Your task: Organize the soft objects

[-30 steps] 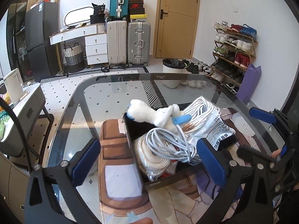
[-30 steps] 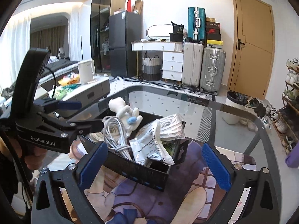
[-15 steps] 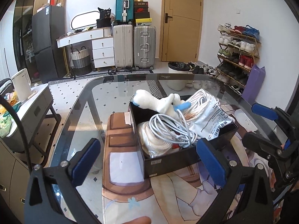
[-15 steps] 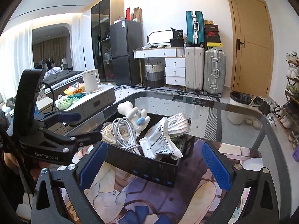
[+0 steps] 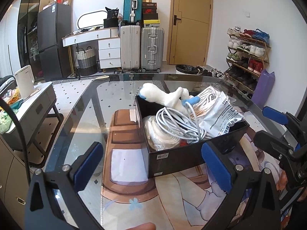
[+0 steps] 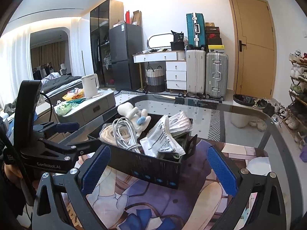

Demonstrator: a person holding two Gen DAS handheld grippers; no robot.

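Both my jaws are released, empty. The black box (image 6: 153, 164) looks packed: plush toy (image 5: 163, 96), cable coil (image 5: 178, 122). Advice: retreat level, avoid snagging loops.

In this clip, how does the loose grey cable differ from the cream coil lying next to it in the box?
The grey cable is loosely looped and bare, rising above the black box rim; the cream coil is neatly wound and lies lower. In the left wrist view the cream coil appears wrapped in clear plastic, while the grey cable sprawls over it. Both sit at the same end of the box, touching.
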